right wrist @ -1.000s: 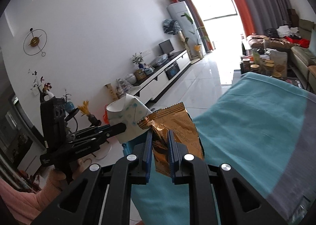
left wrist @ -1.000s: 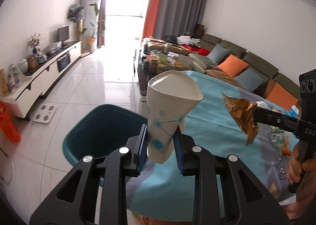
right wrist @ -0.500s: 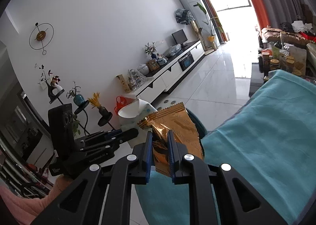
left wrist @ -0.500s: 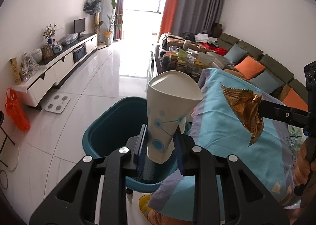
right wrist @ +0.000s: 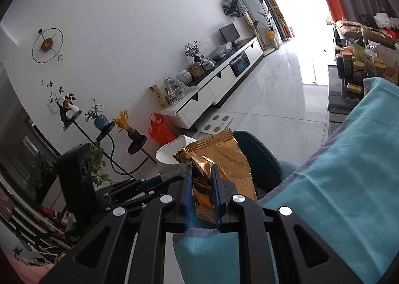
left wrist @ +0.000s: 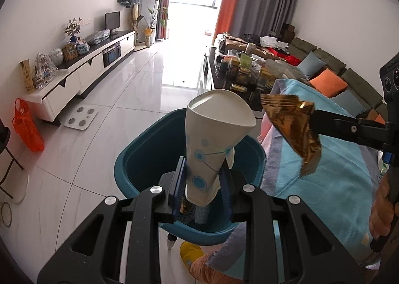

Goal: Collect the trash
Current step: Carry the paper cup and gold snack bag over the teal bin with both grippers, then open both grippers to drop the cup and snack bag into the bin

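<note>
My left gripper (left wrist: 202,172) is shut on a squashed white paper cup (left wrist: 212,139) with blue dots, held upright right above the teal bin (left wrist: 139,157). In the right wrist view the cup's white rim (right wrist: 169,152) peeks out to the left of the wrapper. My right gripper (right wrist: 202,173) is shut on a crumpled gold snack wrapper (right wrist: 219,157), which in the left wrist view hangs as the gold wrapper (left wrist: 291,124) over the table edge, just right of the bin. The bin (right wrist: 259,157) lies directly behind the wrapper. Some trash lies at the bin's bottom.
A blue cloth (left wrist: 331,179) covers the table on the right. A coffee table with jars (left wrist: 239,72) stands beyond it, and a sofa with cushions (left wrist: 326,79) lines the far right. A white TV cabinet (left wrist: 82,72), a floor scale (left wrist: 81,120) and an orange bag (left wrist: 26,129) sit left.
Both grippers moved left toward the bin, each keeping its load. The cup now hangs over the bin's opening and the wrapper has come to the table's edge beside it.
</note>
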Motion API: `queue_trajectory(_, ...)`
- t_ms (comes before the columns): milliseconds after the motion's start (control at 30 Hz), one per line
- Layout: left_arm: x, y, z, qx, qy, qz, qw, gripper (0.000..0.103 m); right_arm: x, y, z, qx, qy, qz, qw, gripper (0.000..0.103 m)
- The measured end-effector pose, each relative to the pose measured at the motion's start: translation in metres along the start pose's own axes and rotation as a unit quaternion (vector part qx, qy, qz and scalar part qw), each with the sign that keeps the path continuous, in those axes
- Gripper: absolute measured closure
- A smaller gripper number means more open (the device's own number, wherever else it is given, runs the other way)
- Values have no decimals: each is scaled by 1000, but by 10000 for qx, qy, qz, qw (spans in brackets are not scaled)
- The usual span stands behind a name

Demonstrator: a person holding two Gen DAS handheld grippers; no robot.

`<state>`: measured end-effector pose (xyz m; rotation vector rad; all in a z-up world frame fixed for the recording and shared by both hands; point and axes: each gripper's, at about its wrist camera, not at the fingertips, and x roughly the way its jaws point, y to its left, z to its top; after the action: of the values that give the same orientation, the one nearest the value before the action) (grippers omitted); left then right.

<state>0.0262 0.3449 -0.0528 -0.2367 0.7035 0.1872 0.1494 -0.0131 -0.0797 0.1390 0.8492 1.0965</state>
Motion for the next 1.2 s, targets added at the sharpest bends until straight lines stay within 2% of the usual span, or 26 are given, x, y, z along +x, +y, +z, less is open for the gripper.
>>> queue_trajectory(267,28,6,4,-160,154,166,9996,77,36,-5,6,238,276,15,9993,89)
queue_trajectory(433,43,11,0,-245,295,197,9991,76,53,-10,3,424,442,-162,9980,88)
queue_trajectory(567,52,15,-5,-380,378,189,9984,72,60,-10,3,487,517,-233,9972,85)
queue_trajectory(633,55,16,-6,-448,387,170,9981,71,61,-10,3,510,521,-274,9970,79)
queue_trajectory(733,56,16,-7,-495,364,155,9980,70,58,-11,3,553,505,-268,9968,78)
queue_trajectory(867,46,13,-6,-458,262,105,9986,65,48,-11,1,551,434,-243,9972,77)
queue_trajectory(1033,28,-2,-6,-286,41,-47,9996,60,18,-3,-2,265,260,-270,9989,77)
queue_trajectory(1133,14,-19,-4,-147,-143,-292,9994,53,-6,0,-5,85,126,-307,9994,75)
queue_trajectory(1200,5,-31,-4,-87,-240,-573,9980,52,-22,0,-8,-25,28,-341,9994,74)
